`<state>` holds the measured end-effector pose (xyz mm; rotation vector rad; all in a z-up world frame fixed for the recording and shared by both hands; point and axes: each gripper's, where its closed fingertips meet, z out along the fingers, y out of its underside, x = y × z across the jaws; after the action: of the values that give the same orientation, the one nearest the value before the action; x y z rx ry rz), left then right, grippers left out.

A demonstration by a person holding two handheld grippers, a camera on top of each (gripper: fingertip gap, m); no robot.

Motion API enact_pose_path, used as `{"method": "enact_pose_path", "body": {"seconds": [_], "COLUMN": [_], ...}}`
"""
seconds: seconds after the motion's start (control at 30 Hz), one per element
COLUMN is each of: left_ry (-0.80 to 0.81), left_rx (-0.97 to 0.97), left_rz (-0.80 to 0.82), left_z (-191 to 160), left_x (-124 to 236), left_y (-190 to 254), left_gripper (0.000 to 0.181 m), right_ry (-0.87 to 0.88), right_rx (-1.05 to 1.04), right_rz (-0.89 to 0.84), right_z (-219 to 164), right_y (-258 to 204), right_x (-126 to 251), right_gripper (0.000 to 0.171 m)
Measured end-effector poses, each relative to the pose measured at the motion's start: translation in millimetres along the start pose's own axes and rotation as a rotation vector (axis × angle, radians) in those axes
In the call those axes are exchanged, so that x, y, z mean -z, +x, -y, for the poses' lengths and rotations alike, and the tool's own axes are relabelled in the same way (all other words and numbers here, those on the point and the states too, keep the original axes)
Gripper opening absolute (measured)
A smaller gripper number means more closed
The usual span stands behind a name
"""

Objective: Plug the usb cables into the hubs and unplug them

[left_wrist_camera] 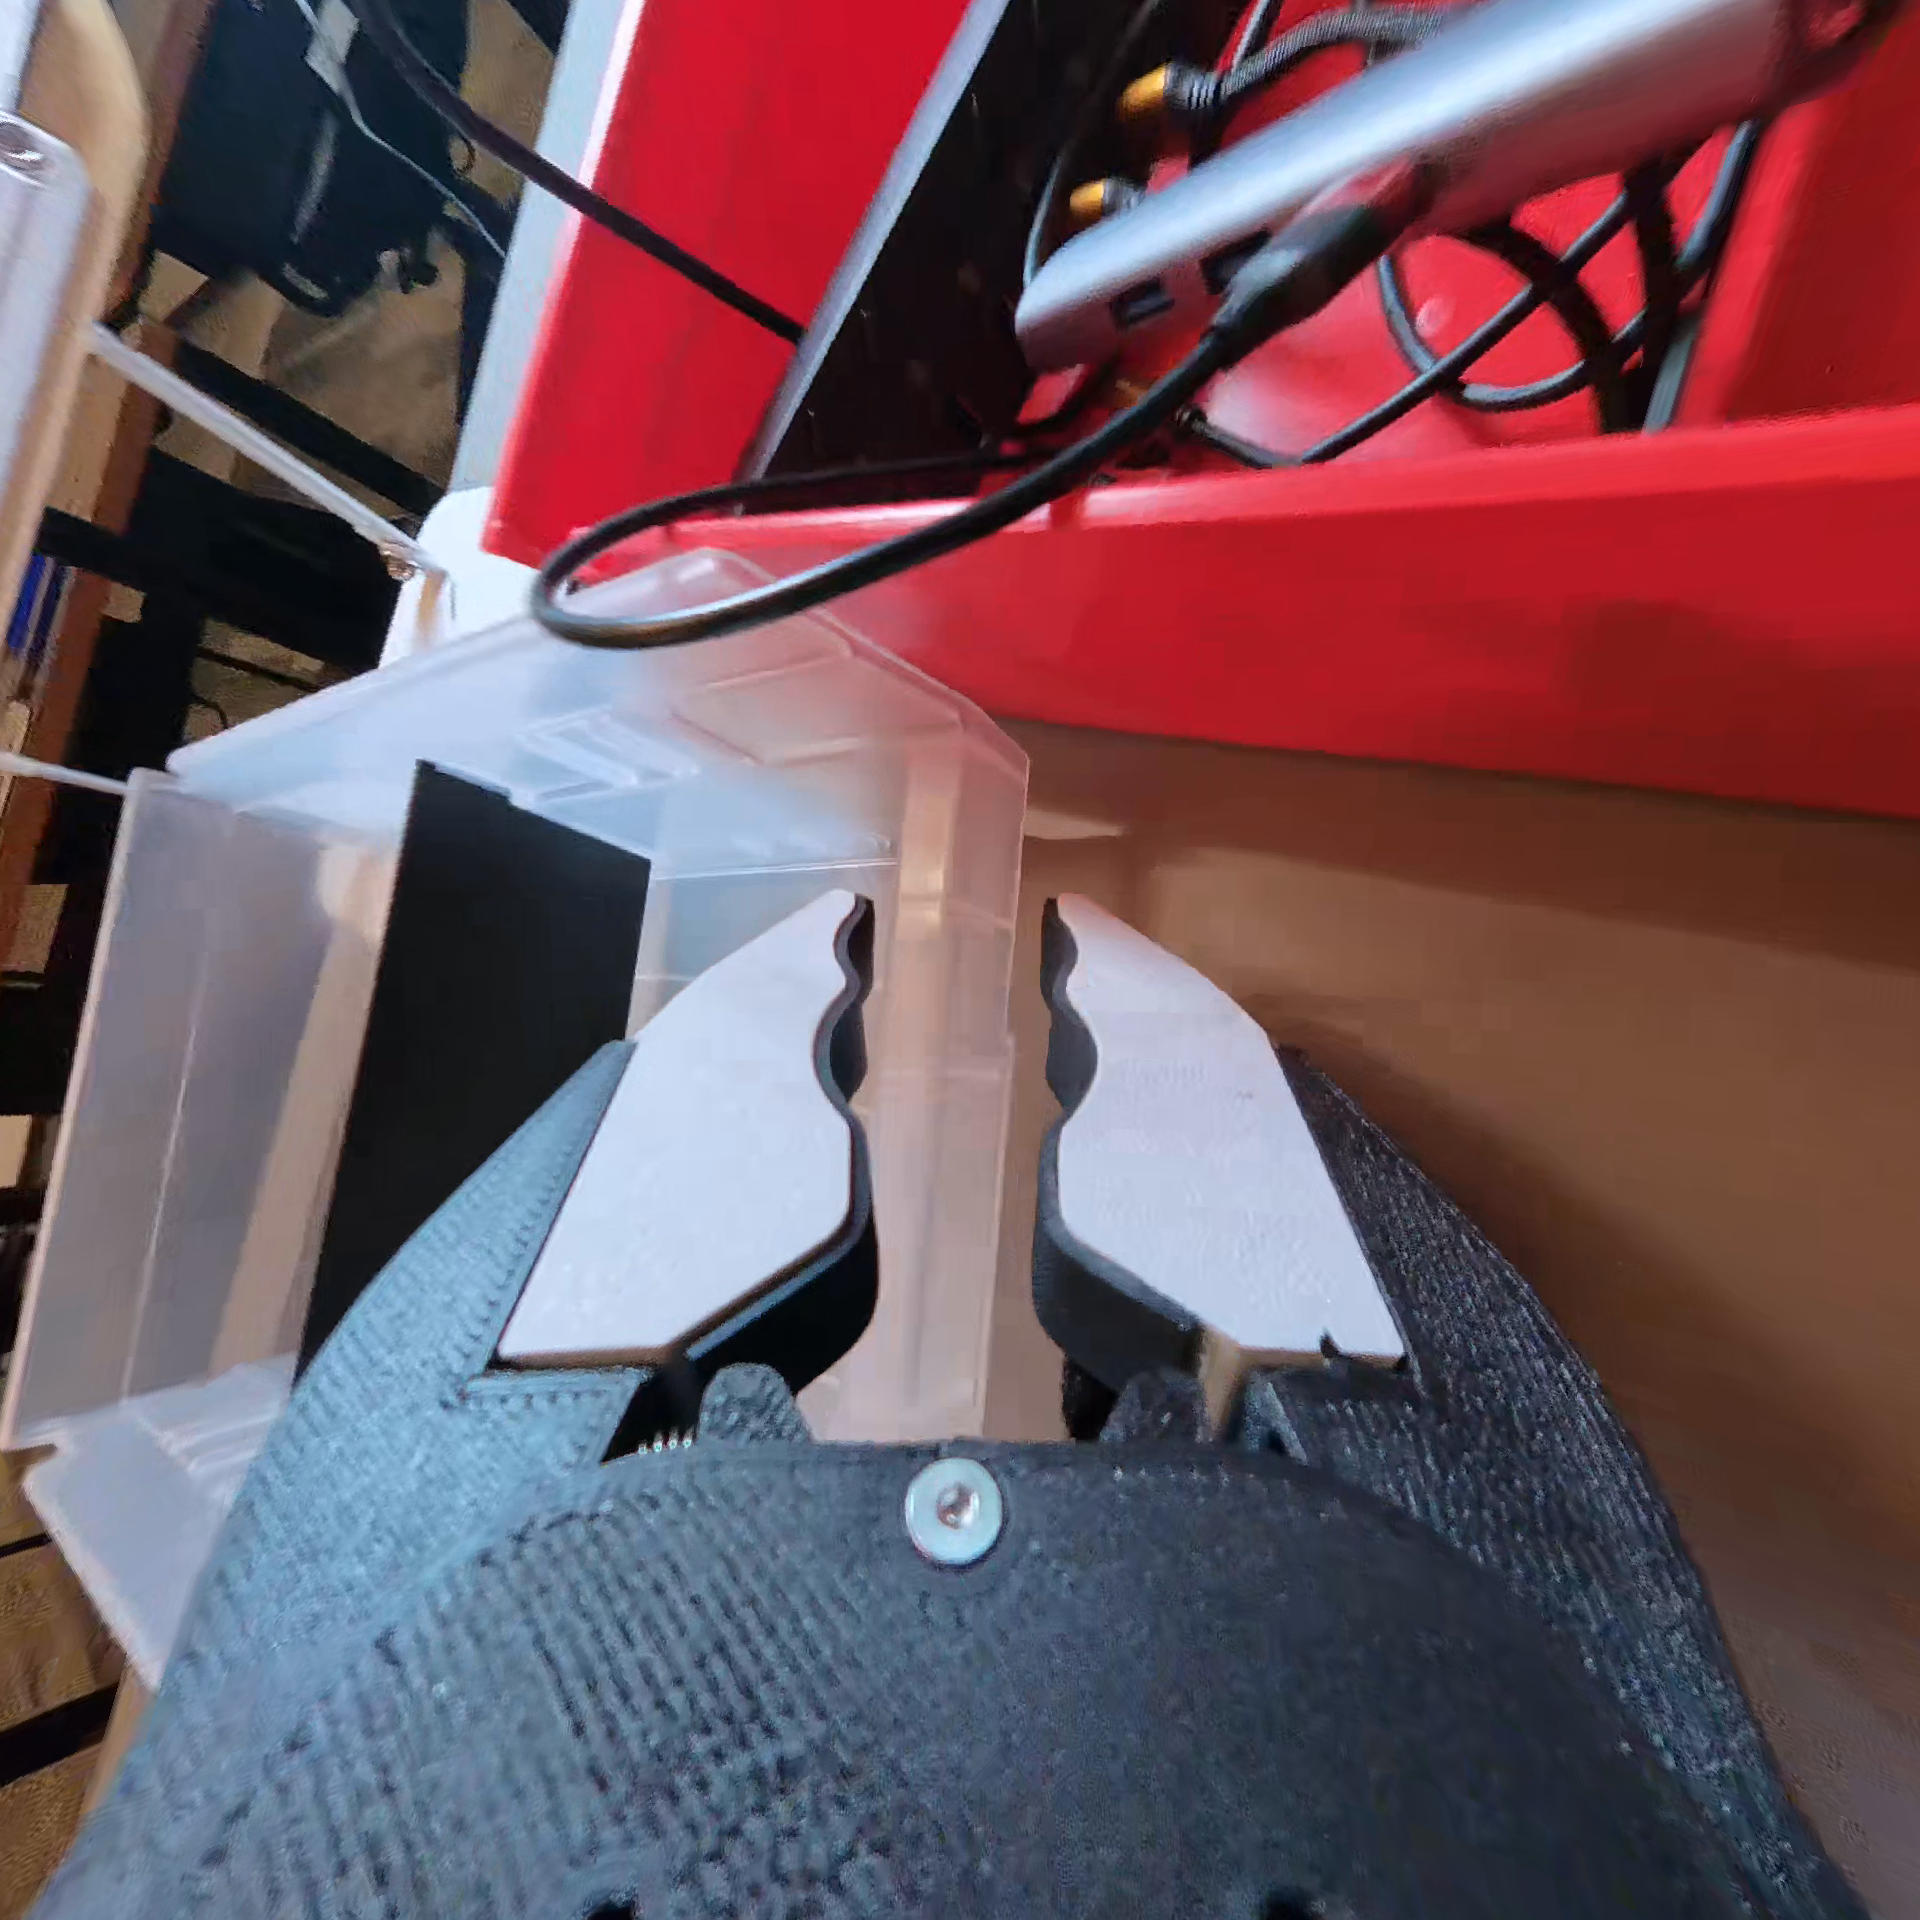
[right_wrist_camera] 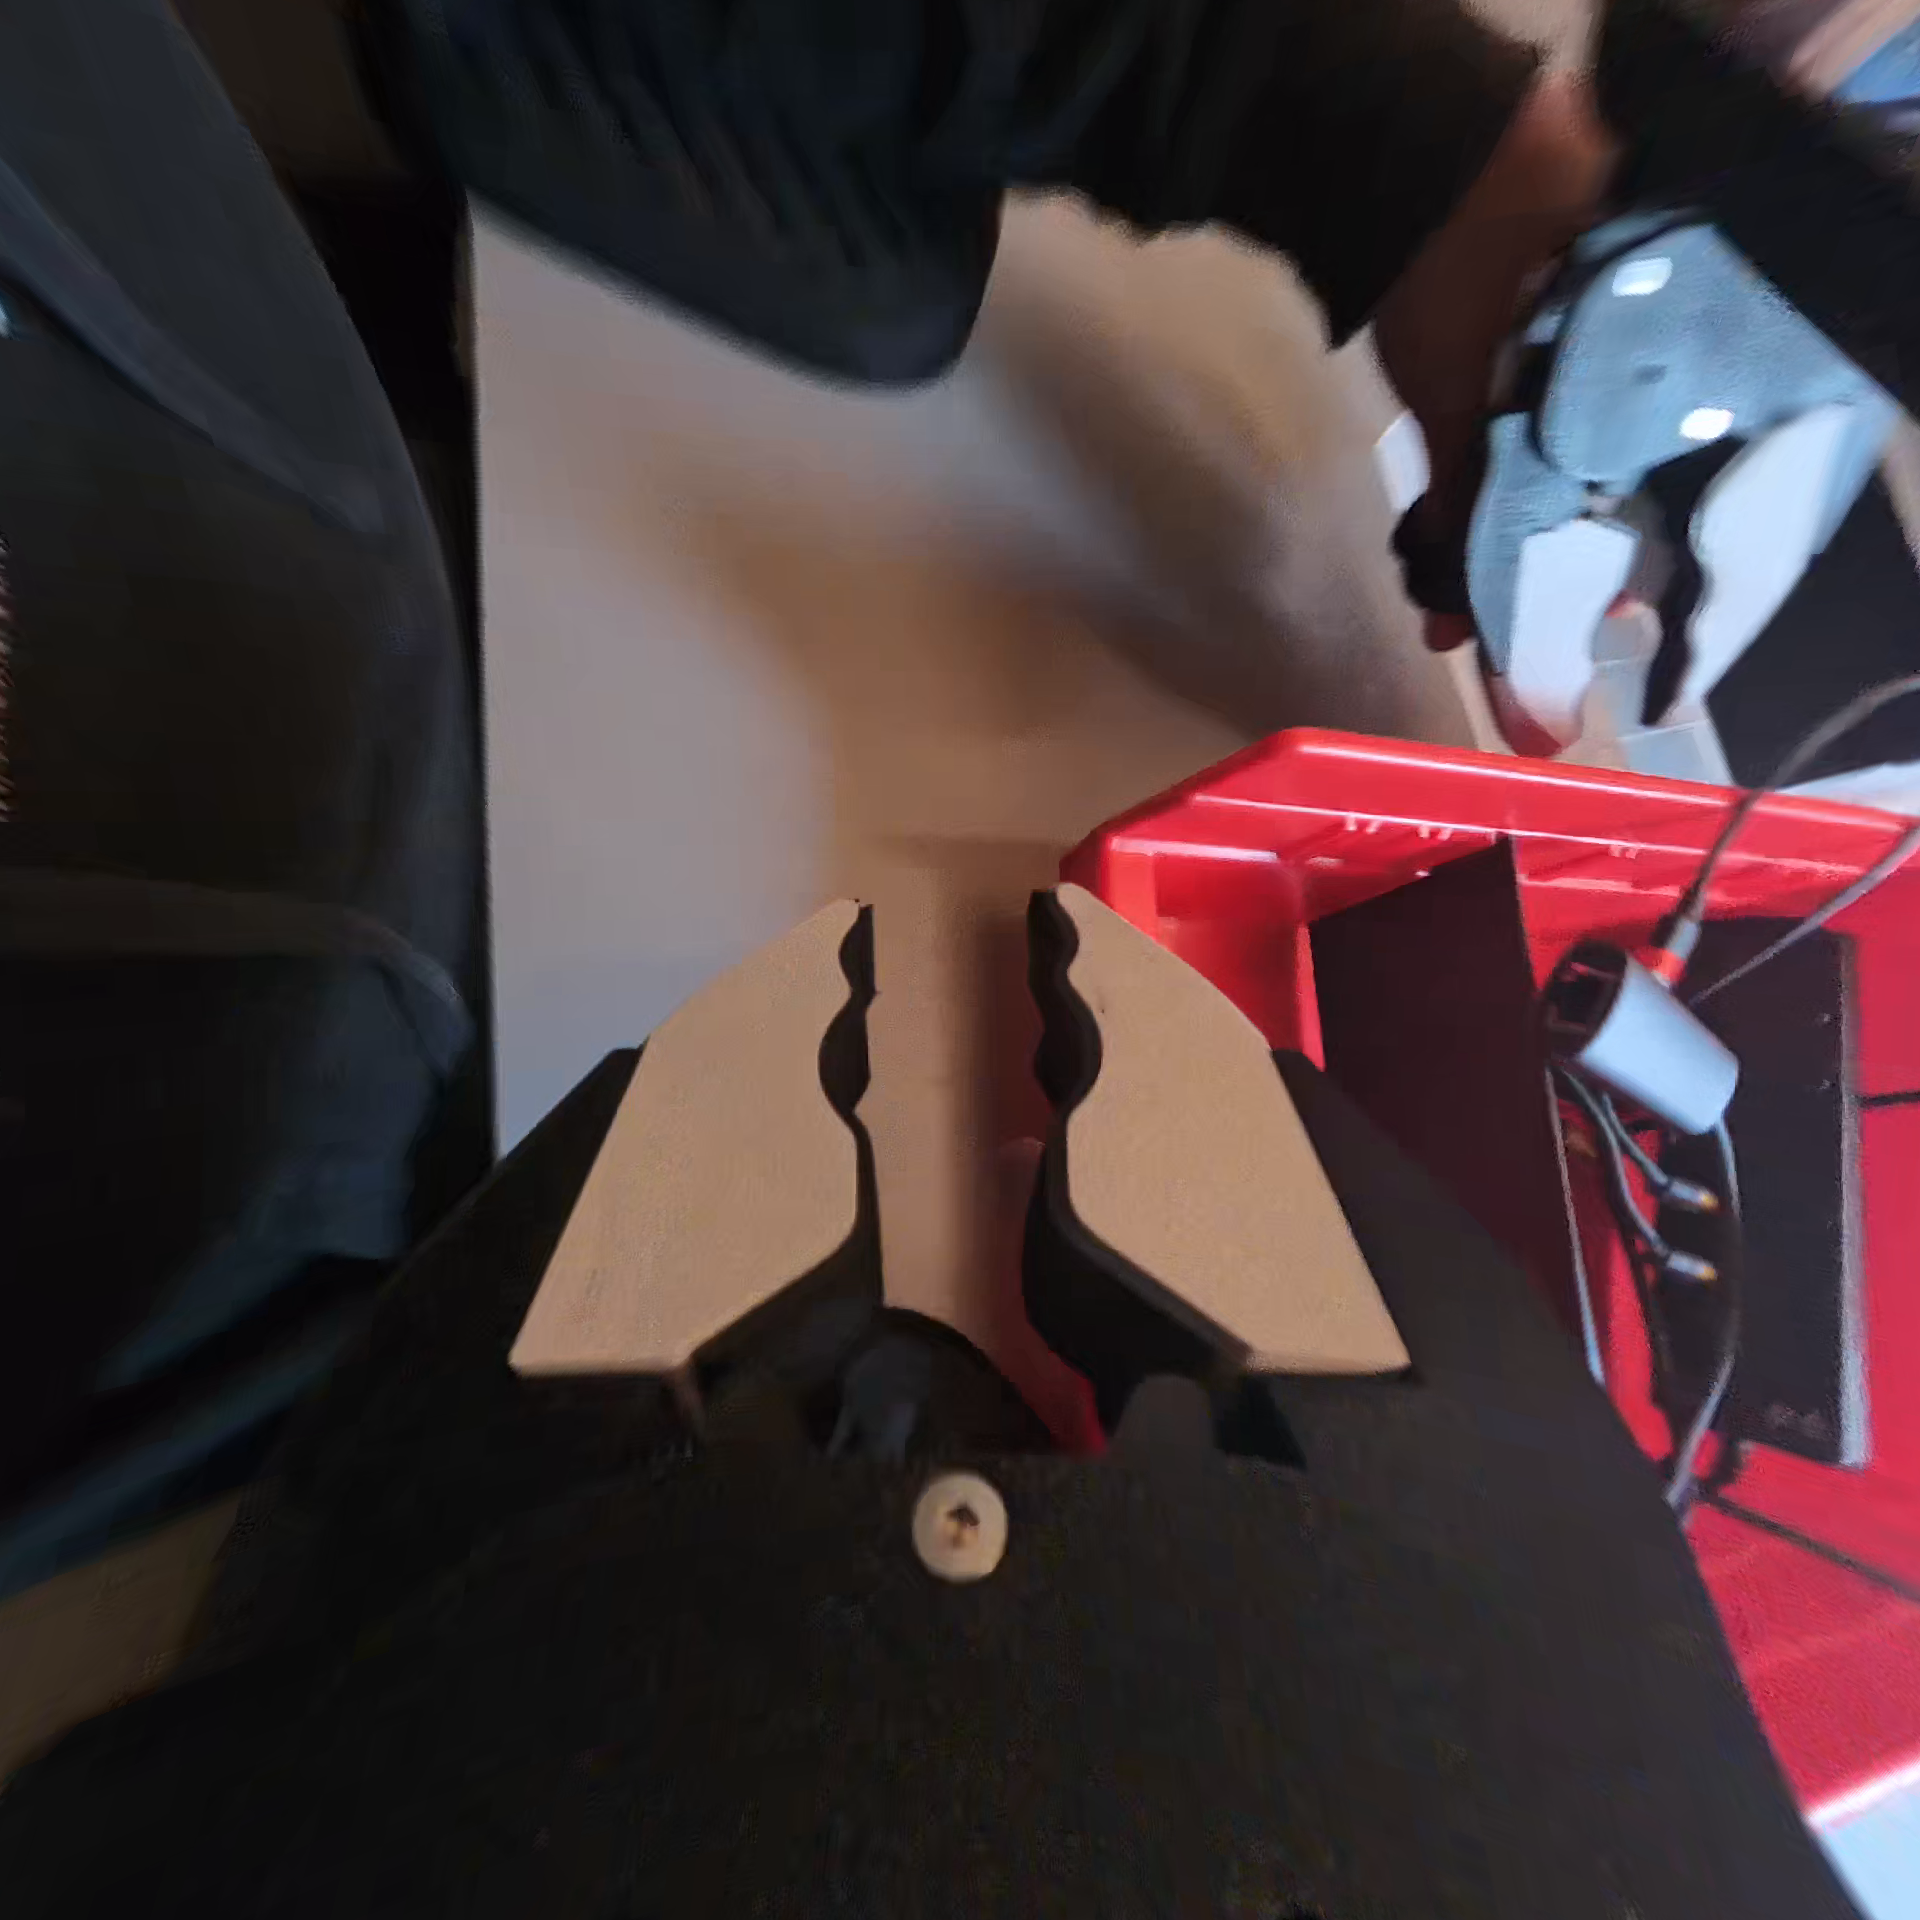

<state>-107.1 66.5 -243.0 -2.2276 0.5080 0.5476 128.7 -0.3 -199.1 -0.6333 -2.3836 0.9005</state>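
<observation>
A black USB cable [left_wrist_camera: 1278, 272] sits plugged into the slim grey metal hub [left_wrist_camera: 1382, 177] lying inside the glossy red plastic bin [left_wrist_camera: 1351, 623] on the tan table [left_wrist_camera: 1507, 1039], so unplugging looks to be what is left. The left gripper [left_wrist_camera: 956, 914], in ribbed black print with matte pale pads, hovers with jaws apart and empty beside a frosted clear plastic box [left_wrist_camera: 260, 1039]. The right gripper [right_wrist_camera: 951, 914] likewise has its jaws apart, holding nothing.

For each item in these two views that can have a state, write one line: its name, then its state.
Left gripper: open, holding nothing.
Right gripper: open, holding nothing.
Grey metal USB hub: one black plug inserted, neighbouring ports free.
Black USB cable: plugged into hub, looping over bin edge.
Red plastic bin: open-topped, holding cables.
Clear plastic box: open.
</observation>
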Motion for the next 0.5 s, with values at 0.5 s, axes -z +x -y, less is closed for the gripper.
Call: {"method": "enact_pose_path", "body": {"seconds": [0.5], "left_ry": [0.305], "left_rx": [0.753], "left_rz": [-0.23], "left_z": [76], "left_x": [82], "left_y": [138], "left_gripper": [0.064], "right_ry": [0.136], "right_rx": [-0.819], "right_rz": [-0.638], "right_z": [-149], "right_y": [96], "right_x": [73], "right_gripper": [0.062]}}
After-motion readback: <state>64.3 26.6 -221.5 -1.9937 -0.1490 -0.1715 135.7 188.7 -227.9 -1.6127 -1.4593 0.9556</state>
